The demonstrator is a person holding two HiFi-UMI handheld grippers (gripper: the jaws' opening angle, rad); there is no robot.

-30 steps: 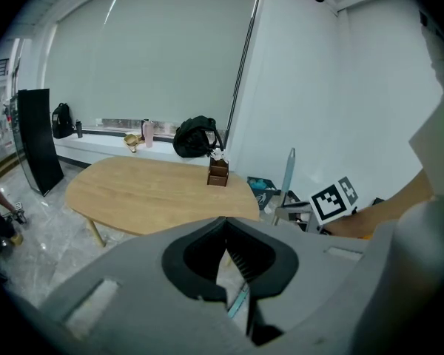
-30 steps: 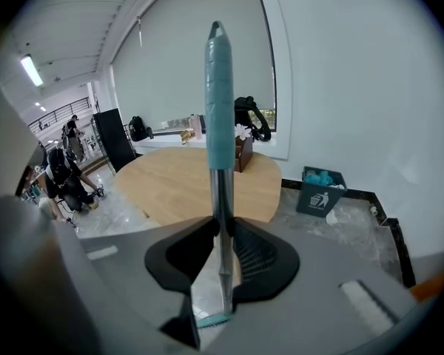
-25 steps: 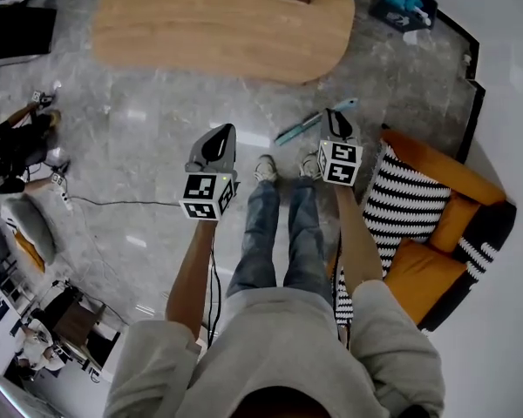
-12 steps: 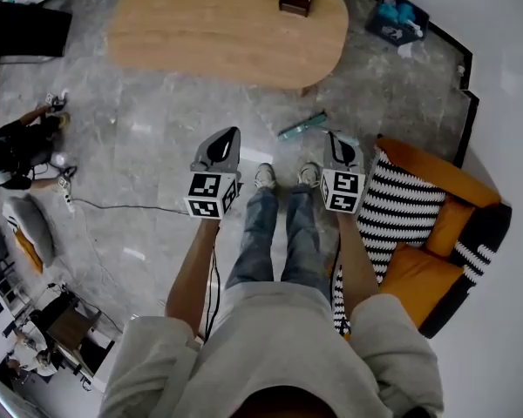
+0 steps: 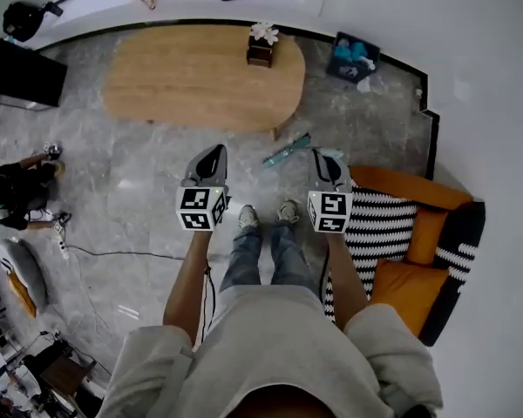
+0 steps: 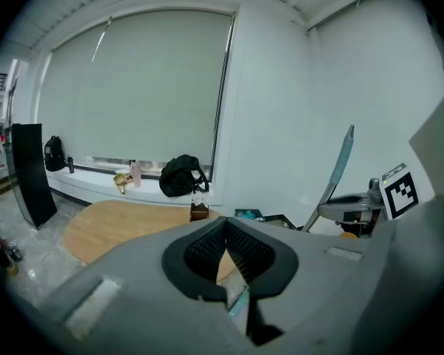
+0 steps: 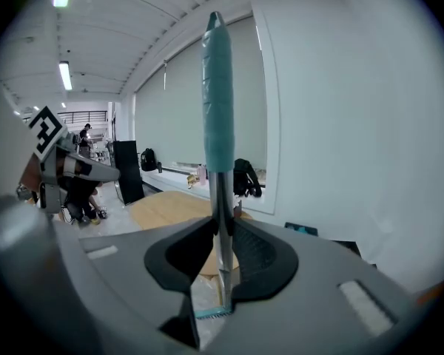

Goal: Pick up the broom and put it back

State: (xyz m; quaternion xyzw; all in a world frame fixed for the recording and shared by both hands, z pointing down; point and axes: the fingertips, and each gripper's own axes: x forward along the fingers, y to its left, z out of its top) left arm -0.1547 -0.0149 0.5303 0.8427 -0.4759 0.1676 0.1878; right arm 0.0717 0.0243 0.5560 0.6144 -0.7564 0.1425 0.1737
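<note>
I read the right hand-held gripper [image 7: 220, 237] as narrow, jaws clamped on the metal shaft of the broom [image 7: 217, 102]. The shaft stands upright between the pads, with its teal sleeve above them. In the head view the broom's teal end [image 5: 288, 151] juts ahead of that gripper [image 5: 328, 158], over the floor [image 5: 139, 190] between the person's shoes [image 5: 247, 217] and the near edge of the oval wooden worktop [image 5: 183, 85].

On the left hand-held gripper [image 6: 226, 231] the pad tips are together with nothing between them. I note it as closed and empty. It hangs beside the right one, well apart, left of the person's legs.

An orange sofa [image 5: 418, 233] with striped cushions [image 5: 379, 225] sits just right of the right gripper. A small flower box [image 5: 261, 49] stands near the worktop's far edge.
</note>
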